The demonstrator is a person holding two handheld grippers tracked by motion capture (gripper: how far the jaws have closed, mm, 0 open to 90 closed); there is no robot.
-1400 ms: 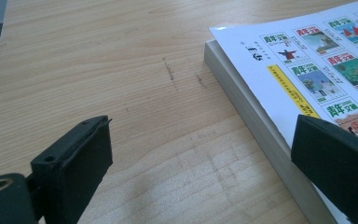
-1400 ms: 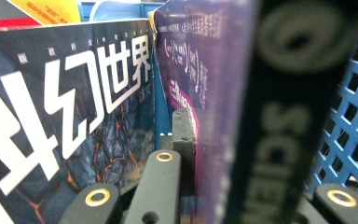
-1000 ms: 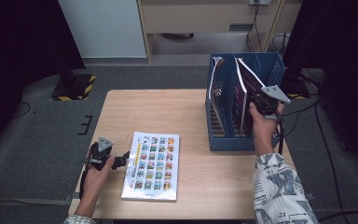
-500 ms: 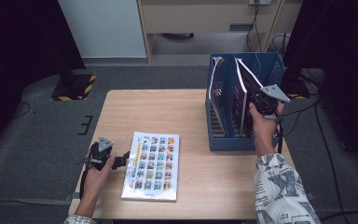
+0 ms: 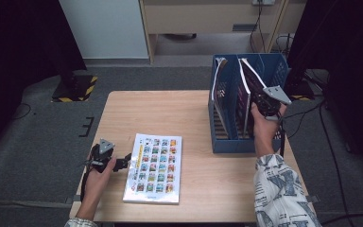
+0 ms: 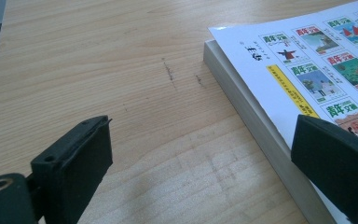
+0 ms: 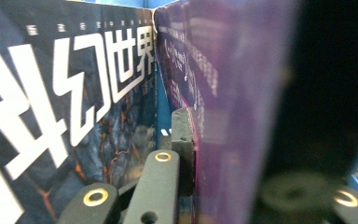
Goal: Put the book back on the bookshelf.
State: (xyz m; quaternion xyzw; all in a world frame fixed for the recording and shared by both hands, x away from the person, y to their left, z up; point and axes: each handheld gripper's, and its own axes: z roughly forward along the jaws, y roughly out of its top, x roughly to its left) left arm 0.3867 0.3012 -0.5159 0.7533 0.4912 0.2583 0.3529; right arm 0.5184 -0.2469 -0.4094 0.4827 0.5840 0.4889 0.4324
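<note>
On the light wooden table (image 5: 179, 113), a thick white paperback book with a grid of small colour pictures on its cover (image 5: 155, 168) lies flat at about seven o'clock from the table's middle. The left gripper (image 5: 123, 163) sits at nine o'clock of that book, its jaws spread wide: in the left gripper view one black jaw hangs over bare wood and the other over the cover (image 6: 317, 70), with the book's edge between them, not yet squeezed. At two o'clock on the table stands a blue plastic slotted file box (image 5: 238, 142) holding upright magazines. The right gripper (image 5: 260, 101) reaches into it, jaws pinching a purple-covered magazine (image 7: 233, 116) that leans beside a dark magazine with large white characters (image 7: 70, 102).
</note>
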